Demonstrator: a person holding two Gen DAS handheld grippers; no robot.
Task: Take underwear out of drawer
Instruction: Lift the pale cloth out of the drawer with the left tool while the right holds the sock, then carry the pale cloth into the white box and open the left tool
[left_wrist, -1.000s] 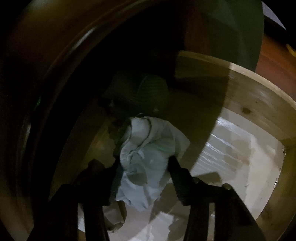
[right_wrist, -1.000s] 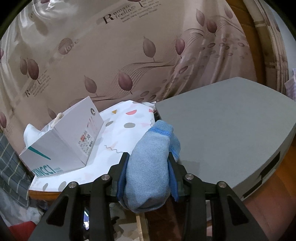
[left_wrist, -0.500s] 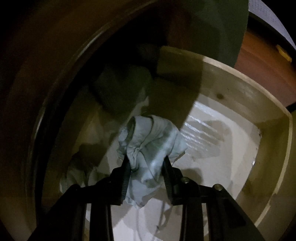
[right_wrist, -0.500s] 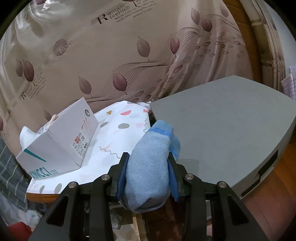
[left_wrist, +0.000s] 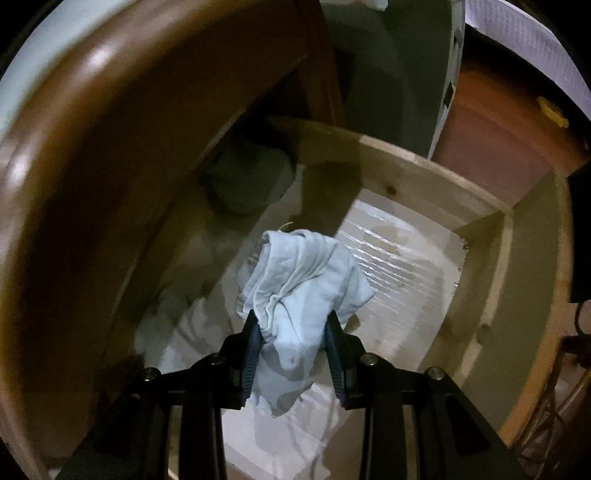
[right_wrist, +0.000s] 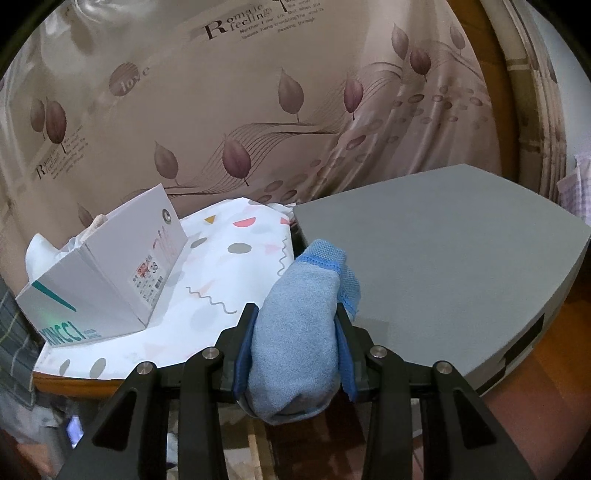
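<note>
left tongs (left_wrist: 291, 345): clamped on a pale crumpled underwear piece (left_wrist: 301, 291), bunched mid-cloth, tail drooping below the pads
right tongs (right_wrist: 295, 343): pinching a rolled blue underwear bundle (right_wrist: 299, 332), parked over the edge of the grey pad (right_wrist: 443, 258)
where it hangs: pale piece above the drawer (left_wrist: 476, 295), apparently clear of the white liner, though hard to call in this light
handling guess: light, floppy, zero stiffness; probably won't slip, could snag on the way up
grip spot: thick bunched middle looks right, not a loose hem
more in drawer: dark bundle (left_wrist: 247, 184) at 11 o'clock, deep in shadow; white cloth (left_wrist: 177, 332) at 9 o'clock
in the way: brown cabinet edge (left_wrist: 110, 147) looming from 9 to 12 o'clock, drawer's wooden wall at 1 to 3
table side: shoebox (right_wrist: 103, 273) at 9 o'clock on a patterned cloth (right_wrist: 229, 258), leafy curtain (right_wrist: 295, 110) behind
</note>
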